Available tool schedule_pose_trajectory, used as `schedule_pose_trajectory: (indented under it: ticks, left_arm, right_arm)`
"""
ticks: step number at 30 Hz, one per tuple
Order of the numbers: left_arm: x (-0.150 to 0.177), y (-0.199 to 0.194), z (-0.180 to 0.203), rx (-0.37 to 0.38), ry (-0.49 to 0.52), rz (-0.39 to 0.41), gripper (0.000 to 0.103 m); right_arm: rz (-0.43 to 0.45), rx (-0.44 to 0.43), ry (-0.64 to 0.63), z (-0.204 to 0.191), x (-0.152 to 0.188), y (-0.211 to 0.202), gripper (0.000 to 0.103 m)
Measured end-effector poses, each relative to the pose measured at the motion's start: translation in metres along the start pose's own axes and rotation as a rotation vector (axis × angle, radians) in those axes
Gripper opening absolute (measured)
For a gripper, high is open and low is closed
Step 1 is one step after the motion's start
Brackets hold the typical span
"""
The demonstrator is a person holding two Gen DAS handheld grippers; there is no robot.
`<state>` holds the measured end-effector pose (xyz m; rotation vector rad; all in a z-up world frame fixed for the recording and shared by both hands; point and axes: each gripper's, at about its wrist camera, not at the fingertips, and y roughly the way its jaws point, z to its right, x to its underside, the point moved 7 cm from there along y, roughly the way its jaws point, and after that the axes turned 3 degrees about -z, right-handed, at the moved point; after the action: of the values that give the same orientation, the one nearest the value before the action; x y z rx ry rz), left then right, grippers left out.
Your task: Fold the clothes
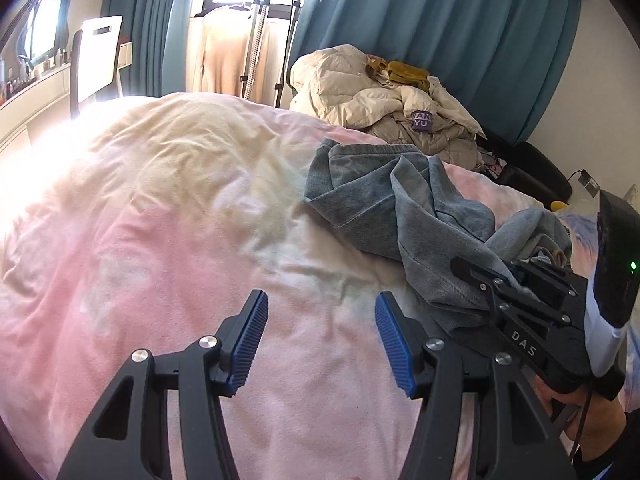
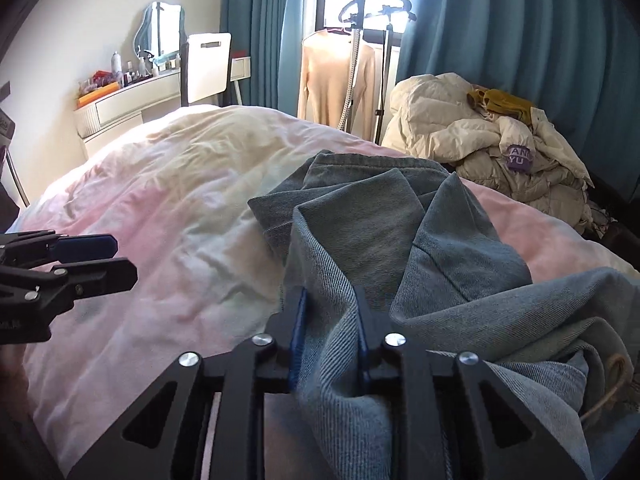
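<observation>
Bed covered by a pink and cream quilt, filling most of both views. Teal curtains hang behind it, with a cream jumper on a garment stand at the window. At the bed's far right corner lies a heap of cream padded bedding topped by a mustard cloth. A dressing surface with a mirror and bottles stands by the far wall, and a white chair beside it.

Blue denim jeans, crumpled, lie on the right-hand part of the quilt, near the bedding heap but apart from it. The right gripper has its fingers closed on a raised fold of the jeans, the denim pinched between the blue pads. The left gripper hovers over bare quilt just left of the jeans, its fingers spread apart with nothing between them.
</observation>
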<state>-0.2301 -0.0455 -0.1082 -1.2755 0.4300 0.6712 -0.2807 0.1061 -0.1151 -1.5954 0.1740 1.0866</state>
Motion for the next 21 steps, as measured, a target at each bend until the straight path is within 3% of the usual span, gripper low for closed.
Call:
schedule_pose_trajectory:
  ticks: [5,10,15,21]
  left_arm:
    - [-0.006,-0.025,-0.016,0.033,-0.074,0.034,0.057]
    - [-0.003,-0.056,-0.023,0.079,-0.121,0.06,0.057]
    - [0.004,-0.08,-0.025,0.124,-0.149,0.079,0.057]
    - [0.014,-0.09,-0.027,0.164,-0.179,0.071,0.057]
  right_arm:
    - [0.075,0.068,-0.062,-0.028,0.008,-0.057,0.003]
    - [0.086,0.102,-0.055,-0.046,0.025,-0.113,0.001]
    - [0.013,0.118,-0.07,-0.065,0.076,-0.152,0.001]
    - [-0.183,0.149,-0.139,-0.086,0.148,-0.158,0.001]
